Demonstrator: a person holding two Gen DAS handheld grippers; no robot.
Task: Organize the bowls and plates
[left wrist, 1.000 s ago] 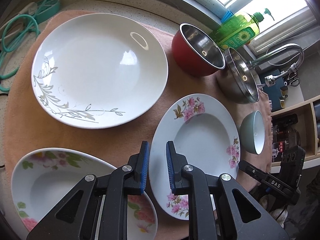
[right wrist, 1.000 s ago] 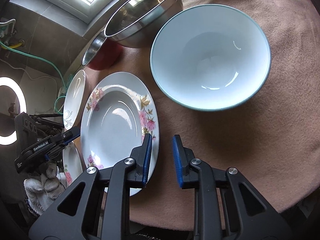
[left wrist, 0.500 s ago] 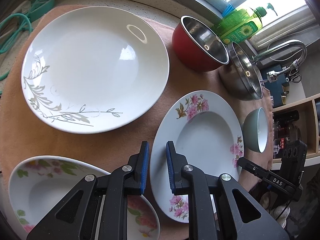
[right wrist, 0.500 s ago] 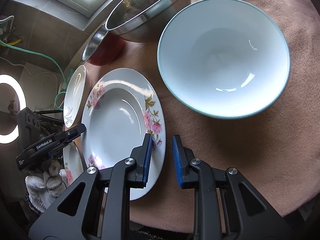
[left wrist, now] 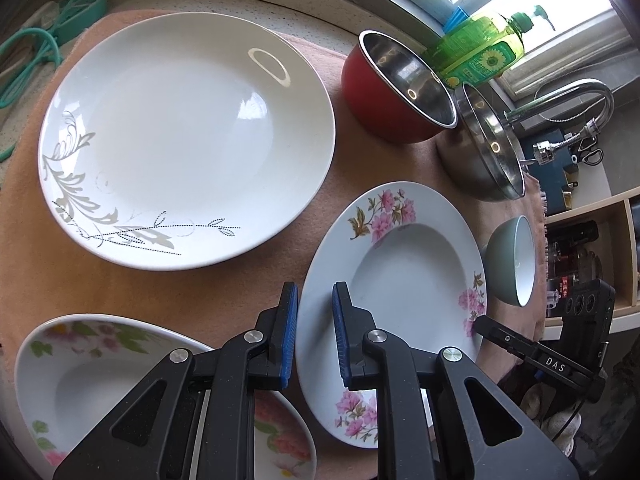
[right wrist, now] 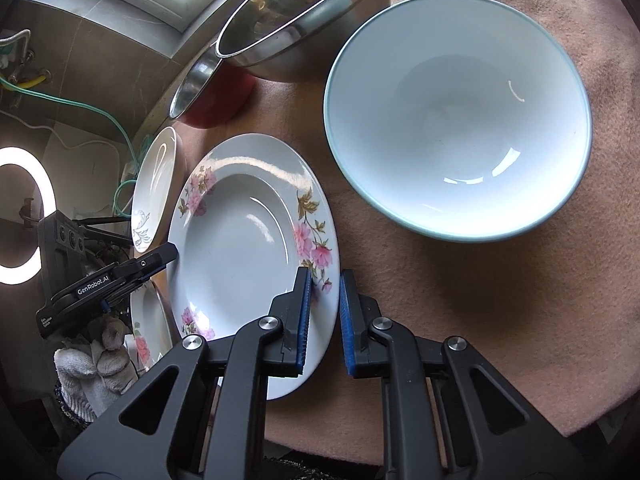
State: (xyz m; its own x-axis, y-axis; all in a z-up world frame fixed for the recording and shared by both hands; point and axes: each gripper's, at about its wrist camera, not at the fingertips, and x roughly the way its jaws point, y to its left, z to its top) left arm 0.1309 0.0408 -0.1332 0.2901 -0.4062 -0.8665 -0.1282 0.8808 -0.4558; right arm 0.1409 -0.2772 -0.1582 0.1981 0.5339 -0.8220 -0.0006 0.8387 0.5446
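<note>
A pink-flowered deep plate [left wrist: 408, 272] lies on the peach cloth; it also shows in the right wrist view [right wrist: 248, 248]. My left gripper [left wrist: 314, 312] is slightly open and empty, its jaws straddling the plate's left rim. My right gripper [right wrist: 324, 300] is slightly open and empty, straddling the same plate's right rim. A large white plate with a grey leaf pattern [left wrist: 184, 140] lies behind. A second flowered plate [left wrist: 100, 376] lies at the near left. A pale green bowl [right wrist: 456, 116] sits right of the flowered plate.
A red bowl with steel inside [left wrist: 396, 92] and a steel bowl [left wrist: 488, 148] stand at the back by a green soap bottle [left wrist: 480, 52] and the tap [left wrist: 576, 92]. A green hose [left wrist: 32, 44] lies at the far left. The cloth's edge [right wrist: 520, 420] runs near.
Both grippers have moved forward a little, so the flowered plate's rims now sit between their jaws. The jaw gaps look unchanged.
</note>
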